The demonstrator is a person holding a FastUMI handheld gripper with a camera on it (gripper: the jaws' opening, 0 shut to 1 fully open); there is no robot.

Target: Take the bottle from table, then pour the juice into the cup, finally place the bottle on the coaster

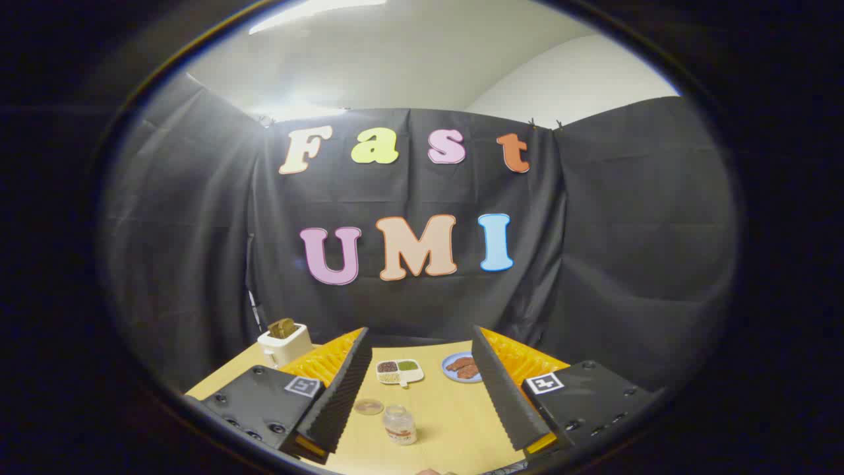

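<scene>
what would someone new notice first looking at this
The gripper stands out, its two fingers spread wide open above a wooden table. Between them stands a small clear bottle, with a round coaster just beside it. Beyond the fingers sit a divided dish, a blue plate and a white toaster.

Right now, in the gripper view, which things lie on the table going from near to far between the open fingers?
Bottle → coaster → divided dish; the gripper is open and holds nothing.
</scene>
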